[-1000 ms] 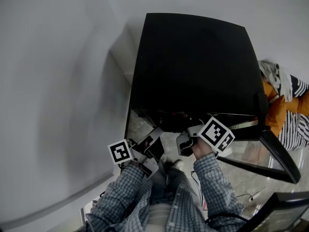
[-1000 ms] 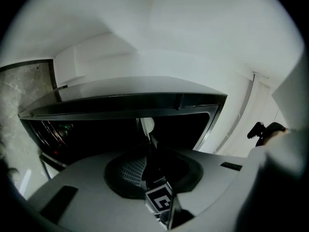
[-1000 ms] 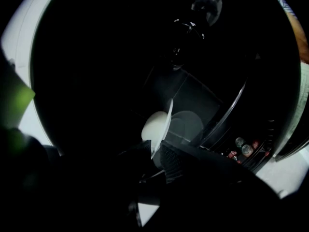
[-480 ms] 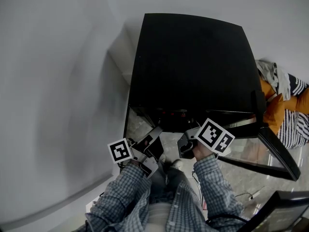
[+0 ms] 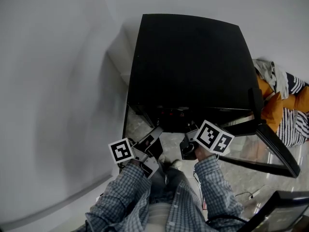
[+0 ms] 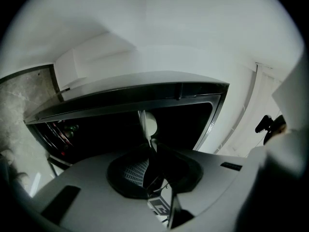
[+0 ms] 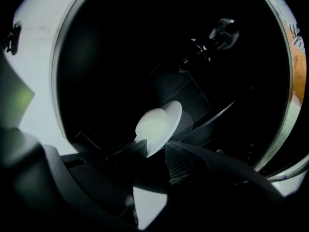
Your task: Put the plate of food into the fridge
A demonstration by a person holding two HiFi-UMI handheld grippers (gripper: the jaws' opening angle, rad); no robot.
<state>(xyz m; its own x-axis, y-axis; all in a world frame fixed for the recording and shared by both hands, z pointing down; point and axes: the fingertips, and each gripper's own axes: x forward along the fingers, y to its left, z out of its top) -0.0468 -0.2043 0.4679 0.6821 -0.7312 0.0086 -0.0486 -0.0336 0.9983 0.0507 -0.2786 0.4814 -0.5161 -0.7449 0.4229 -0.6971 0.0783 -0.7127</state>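
The black fridge (image 5: 193, 62) stands open, seen from above. Inside its dark cavity, the white plate (image 7: 166, 117) carries a pale round piece of food (image 7: 152, 125) and rests on a shelf. My right gripper (image 7: 155, 144) points into the fridge. Its jaws have just been opening, and the plate's near edge lies between the tips with a gap at the right pad (image 7: 176, 161). In the head view the right gripper (image 5: 187, 148) is at the fridge mouth. My left gripper (image 6: 151, 146) hangs level in front of the fridge (image 6: 130, 110), fingers together and holding nothing.
The fridge door (image 5: 273, 151) swings out to the right, its glass shelves showing. Orange and striped fabric (image 5: 285, 105) lies beyond it. A white wall (image 5: 58, 81) runs along the left. The stone-patterned floor (image 5: 140, 124) shows below the fridge front.
The right gripper's marker cube has tilted a little as the wrist rolled. Both hands stay at the fridge opening, and the left one has not moved.
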